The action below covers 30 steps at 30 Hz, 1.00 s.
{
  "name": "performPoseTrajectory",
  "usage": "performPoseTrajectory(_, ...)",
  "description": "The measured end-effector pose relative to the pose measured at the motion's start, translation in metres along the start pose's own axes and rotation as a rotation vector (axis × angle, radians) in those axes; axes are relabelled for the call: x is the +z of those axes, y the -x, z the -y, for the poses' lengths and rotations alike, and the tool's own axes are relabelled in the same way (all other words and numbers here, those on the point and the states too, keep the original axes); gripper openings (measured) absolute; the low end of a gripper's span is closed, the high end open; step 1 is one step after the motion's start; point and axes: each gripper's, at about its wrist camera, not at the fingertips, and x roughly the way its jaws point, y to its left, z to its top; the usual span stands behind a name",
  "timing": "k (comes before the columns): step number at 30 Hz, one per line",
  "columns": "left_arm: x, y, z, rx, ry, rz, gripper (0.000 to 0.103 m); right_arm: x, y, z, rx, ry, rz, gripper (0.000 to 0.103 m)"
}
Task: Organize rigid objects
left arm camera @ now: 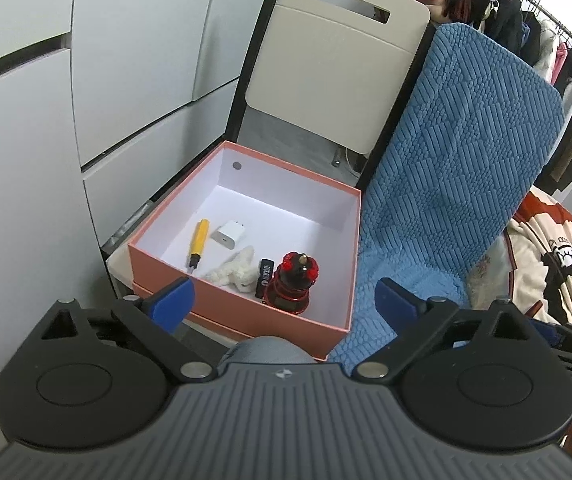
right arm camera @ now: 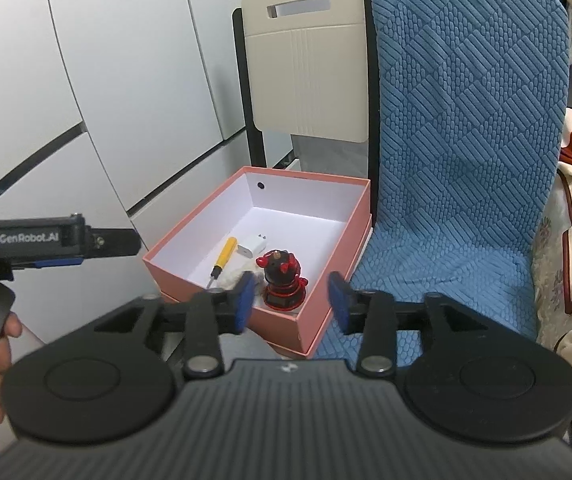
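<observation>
Left gripper [left arm camera: 284, 300] jaws wide apart, empty, in front of pink box [left arm camera: 242, 312]. Right gripper [right arm camera: 291, 300] jaws partly apart, nothing between. Box sits on chair beside blue cushion [left arm camera: 445, 184]. Inside box: yellow screwdriver [left arm camera: 198, 244], white charger [left arm camera: 228, 233], white fluffy item [left arm camera: 234, 271], small black stick [left arm camera: 265, 276], red-black figurine [left arm camera: 293, 284] near front wall.

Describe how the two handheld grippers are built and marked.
Both match: the left gripper and right gripper have black linkage arms with silver pivot pins, blue pads on the fingers, and a grey ribbed body with round black discs. Seen side-on, the left one's black bar reads GenRobot.AI in white. No cables show.
</observation>
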Motion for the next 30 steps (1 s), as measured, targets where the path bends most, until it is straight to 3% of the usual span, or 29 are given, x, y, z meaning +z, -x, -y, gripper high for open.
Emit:
performPoseTrajectory(7, -0.004, 0.007, -0.004, 0.01, -0.019, 0.003, 0.101, 0.001, 0.002, -0.003, 0.009, 0.023, -0.003, 0.087)
performPoseTrajectory(21, -0.01, 0.007, -0.004, 0.024, -0.023, -0.031, 0.101, -0.002, 0.002, 0.0, -0.012, -0.003, -0.023, 0.087)
performPoseTrajectory(30, -0.014, 0.008, -0.004, -0.007, -0.03, -0.036, 0.101, -0.003, 0.003, -0.003, -0.022, 0.003, -0.021, 0.087)
